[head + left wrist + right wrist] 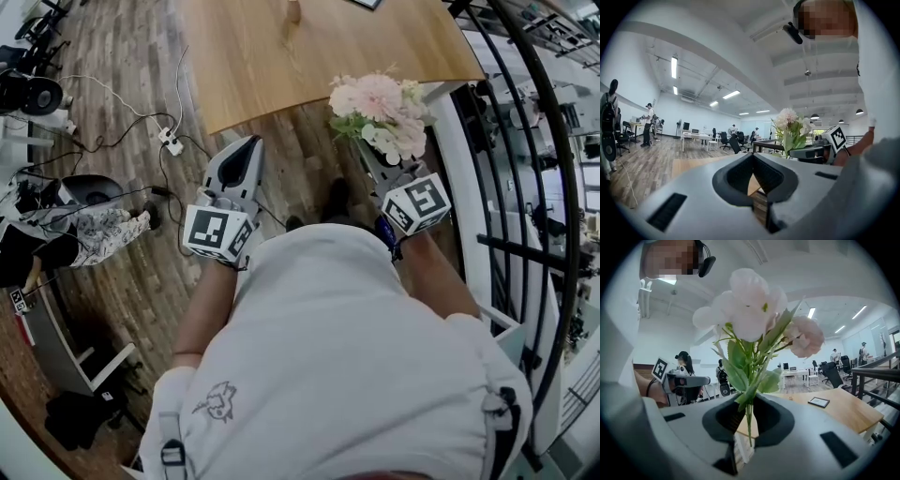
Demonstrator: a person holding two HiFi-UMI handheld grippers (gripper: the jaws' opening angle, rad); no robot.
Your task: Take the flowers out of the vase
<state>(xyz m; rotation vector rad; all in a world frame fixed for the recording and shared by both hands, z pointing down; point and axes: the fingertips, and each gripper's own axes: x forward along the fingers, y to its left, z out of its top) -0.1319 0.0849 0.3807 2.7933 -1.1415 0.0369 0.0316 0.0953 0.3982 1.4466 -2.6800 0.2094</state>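
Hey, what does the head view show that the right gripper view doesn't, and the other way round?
Only the head view shows the power strip and its cables lying on the floor. Only the right gripper view shows the stems clamped between the jaws of the right gripper, plus the ceiling lights. Both show the flowers, the wooden table and the left gripper.

One left gripper [249, 146], one right gripper [373, 157], one flower bunch [380, 103], one table [281, 56], one power strip [172, 142]
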